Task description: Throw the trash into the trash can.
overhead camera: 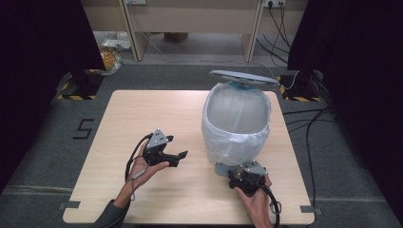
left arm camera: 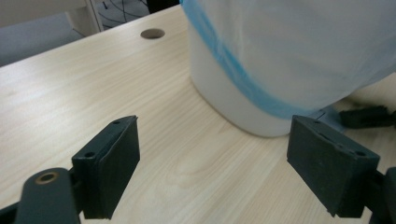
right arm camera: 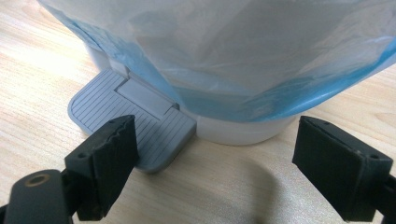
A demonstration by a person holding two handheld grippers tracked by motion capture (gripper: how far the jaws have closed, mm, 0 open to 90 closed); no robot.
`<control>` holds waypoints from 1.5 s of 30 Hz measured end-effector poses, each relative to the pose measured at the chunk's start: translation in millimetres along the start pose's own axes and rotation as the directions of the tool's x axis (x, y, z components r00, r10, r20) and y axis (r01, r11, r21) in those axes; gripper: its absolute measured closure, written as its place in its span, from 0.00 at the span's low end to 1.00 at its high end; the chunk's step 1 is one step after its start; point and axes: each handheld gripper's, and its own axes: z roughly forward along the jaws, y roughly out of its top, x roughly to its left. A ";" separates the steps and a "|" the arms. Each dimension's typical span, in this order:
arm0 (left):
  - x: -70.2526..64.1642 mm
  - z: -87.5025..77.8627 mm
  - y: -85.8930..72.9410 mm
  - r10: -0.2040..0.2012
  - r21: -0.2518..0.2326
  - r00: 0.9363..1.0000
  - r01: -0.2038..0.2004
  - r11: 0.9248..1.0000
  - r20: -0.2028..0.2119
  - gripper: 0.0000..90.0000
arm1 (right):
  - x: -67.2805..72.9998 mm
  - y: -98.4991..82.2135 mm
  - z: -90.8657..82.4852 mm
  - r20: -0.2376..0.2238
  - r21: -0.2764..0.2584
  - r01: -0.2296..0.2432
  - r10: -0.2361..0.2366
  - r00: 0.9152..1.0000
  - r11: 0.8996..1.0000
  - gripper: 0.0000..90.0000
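Standing on the light wooden table, a white pedal bin lined with a translucent bag has its grey lid raised at the far side. The bag, blue along its edge, is folded down over the bin's rim and hangs over most of the outer wall.

At the bin's near base sits the right gripper, held in the person's right hand, cable trailing back toward the table's near edge. Its own camera looks along the two black jaws, which stand apart with nothing between the pads. Just ahead of the jaw on that view's left, the ribbed grey foot pedal sticks out from under the bin; that jaw overlaps the pedal's near corner, and whether it presses on it cannot be told. The bin's white base and the blue fold of the bag rise right behind the pedal.

Off to the bin's left is the left gripper, held in the left hand with its tips pointing toward the bin's side, clear of it. Its jaws are spread wide and empty. Past them in the left gripper view lie bare tabletop, the bin's white lower wall and a round cable hole farther off.
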 end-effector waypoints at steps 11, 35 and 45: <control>6.2 14.3 -34.0 0.029 0.104 0.998 -0.023 0.994 -0.054 0.18 | 0.0 0.0 0.1 0.000 0.000 -0.003 0.003 1.000 1.000 0.15; 31.1 -6.0 -70.7 -0.015 0.199 0.989 0.044 0.979 -0.146 0.18 | -1.2 0.2 0.7 -0.009 -0.001 -0.004 0.004 1.000 1.000 0.15; 34.4 -7.8 -85.2 -0.047 0.225 0.993 0.071 0.972 -0.111 0.16 | -0.9 -0.1 0.5 -0.007 -0.003 0.000 0.000 1.000 1.000 0.16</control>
